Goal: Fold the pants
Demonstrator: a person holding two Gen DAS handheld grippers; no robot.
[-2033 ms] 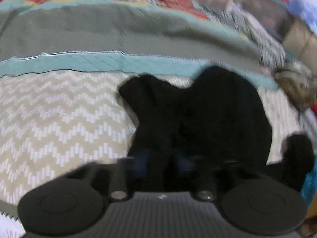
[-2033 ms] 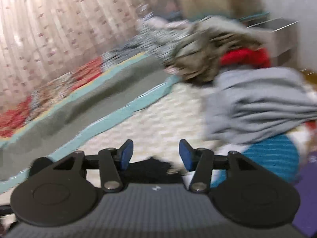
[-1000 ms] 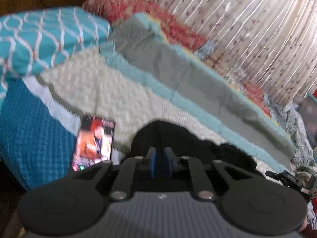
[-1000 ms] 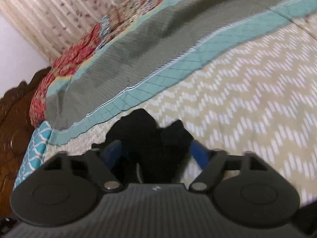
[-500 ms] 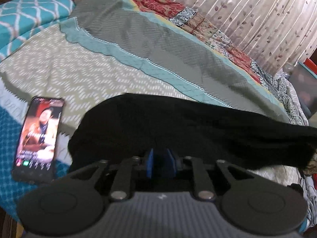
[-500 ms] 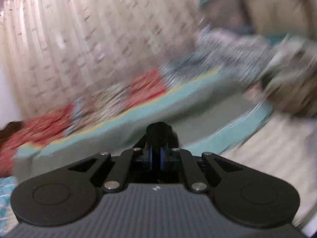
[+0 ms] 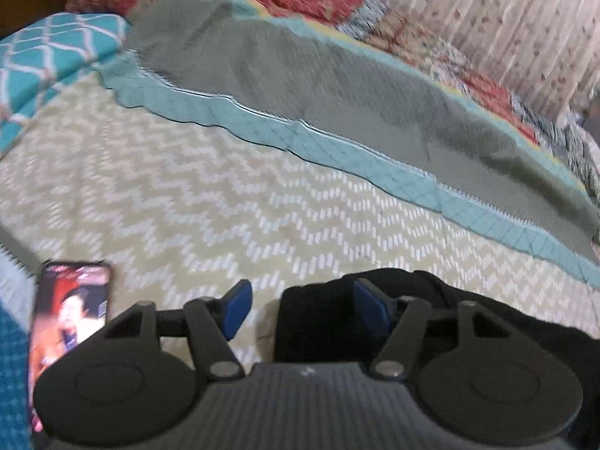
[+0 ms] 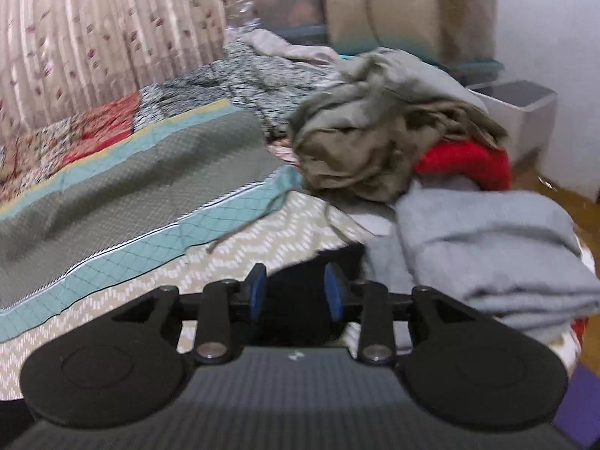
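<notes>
Both the left gripper (image 7: 300,309) and right gripper (image 8: 296,292) are opening, released from the black pants (image 7: 318,322) (cloth between the jaws) on the quilt (image 7: 187,195).

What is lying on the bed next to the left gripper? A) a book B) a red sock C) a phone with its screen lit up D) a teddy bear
C: a phone lies flat on the bedspread to the left of the left gripper, with a bright picture glowing on its screen.
</notes>
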